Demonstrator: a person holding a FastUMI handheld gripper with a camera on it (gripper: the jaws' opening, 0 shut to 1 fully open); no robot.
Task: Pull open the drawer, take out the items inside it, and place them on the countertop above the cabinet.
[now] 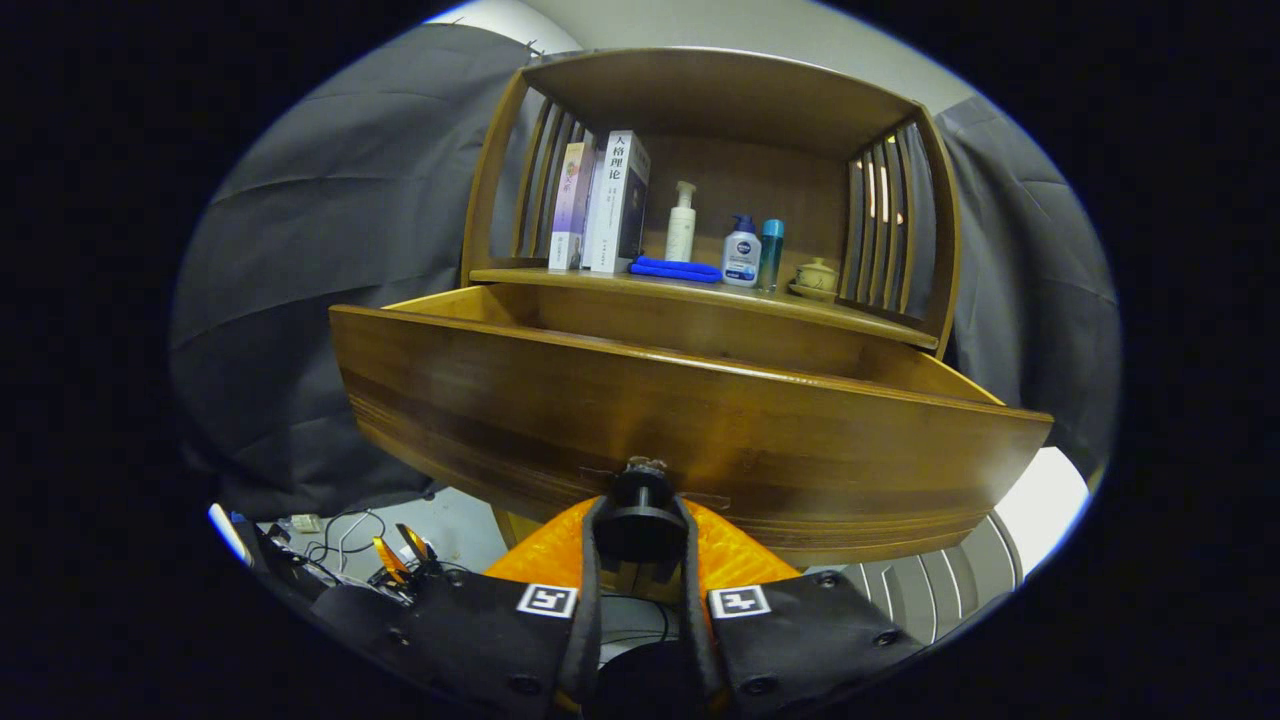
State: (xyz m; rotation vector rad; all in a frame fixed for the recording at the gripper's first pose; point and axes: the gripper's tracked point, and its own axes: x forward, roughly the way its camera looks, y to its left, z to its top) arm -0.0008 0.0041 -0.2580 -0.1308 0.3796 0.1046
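Dark cloth walls surround a brown wooden cabinet; its pulled-out wooden drawer sits just ahead of the fingers, which are clamped on the drawer's round black knob.

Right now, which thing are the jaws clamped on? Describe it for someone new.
Start at the wooden cabinet and drop to its pulled-out drawer. At the lower middle of the drawer front sits a dark round knob, pinched between the gripper fingers. It is the only dark, protruding piece on that wood panel.

Dim booth, soft glare on the drawer front — strong fisheye bowing, sharp centre
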